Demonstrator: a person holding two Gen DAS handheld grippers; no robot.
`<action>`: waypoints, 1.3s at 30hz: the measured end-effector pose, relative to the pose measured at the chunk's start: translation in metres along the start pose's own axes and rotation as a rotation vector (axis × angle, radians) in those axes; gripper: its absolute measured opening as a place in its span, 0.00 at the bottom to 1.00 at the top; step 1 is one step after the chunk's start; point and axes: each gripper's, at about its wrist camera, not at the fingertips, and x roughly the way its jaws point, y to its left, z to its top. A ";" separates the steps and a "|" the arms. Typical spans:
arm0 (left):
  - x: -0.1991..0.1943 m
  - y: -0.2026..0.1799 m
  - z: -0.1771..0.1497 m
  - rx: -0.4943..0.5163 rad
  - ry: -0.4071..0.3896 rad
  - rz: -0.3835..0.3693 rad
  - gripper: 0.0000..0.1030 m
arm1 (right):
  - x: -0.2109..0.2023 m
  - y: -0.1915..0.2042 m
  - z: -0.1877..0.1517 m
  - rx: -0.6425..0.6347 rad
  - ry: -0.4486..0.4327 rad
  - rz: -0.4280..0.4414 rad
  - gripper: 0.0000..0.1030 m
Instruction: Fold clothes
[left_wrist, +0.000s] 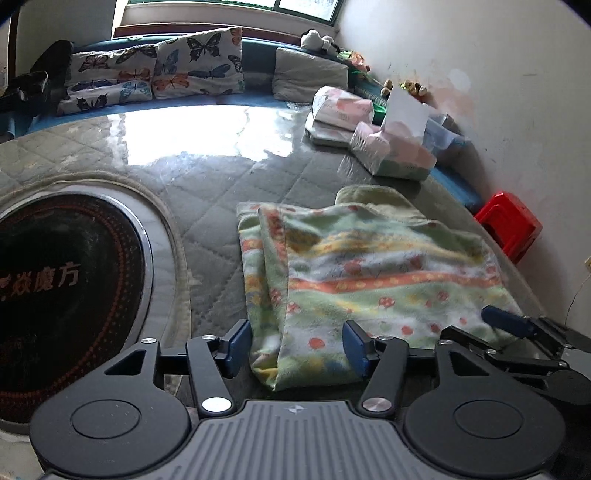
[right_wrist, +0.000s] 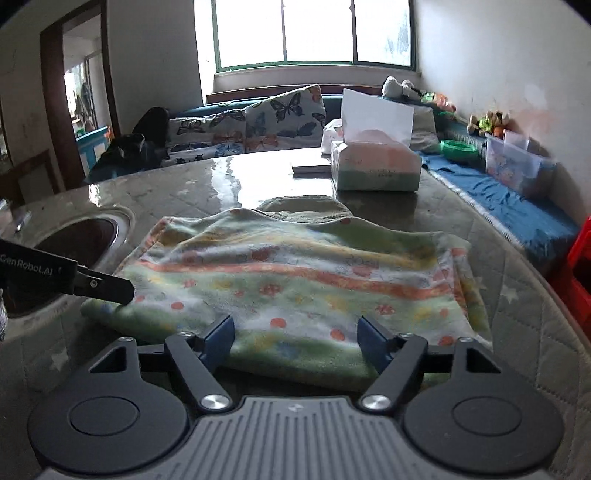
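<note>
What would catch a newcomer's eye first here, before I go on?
The striped, mushroom-print towel, lying folded on the quilted table, with both open grippers, left and right, at its near edge. Next, the round black cooktop set into the table left of it, and the tissue box beyond.

Folded patterned cloth (left_wrist: 362, 273) on quilted table (left_wrist: 207, 192); left gripper (left_wrist: 295, 345) jaws apart astride its near edge; right gripper (left_wrist: 517, 325) alongside

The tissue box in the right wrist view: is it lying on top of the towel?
No, the tissue box stands on the table beyond the towel, apart from it.
</note>
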 end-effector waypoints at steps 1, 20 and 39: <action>0.000 -0.001 -0.001 0.005 0.000 0.004 0.58 | -0.001 0.002 -0.001 -0.003 0.001 0.002 0.76; -0.014 -0.014 -0.027 0.072 0.004 0.049 0.75 | -0.019 0.007 -0.011 0.022 0.003 -0.014 0.92; -0.037 -0.022 -0.055 0.114 -0.014 0.074 1.00 | -0.037 0.016 -0.031 0.038 0.063 -0.055 1.00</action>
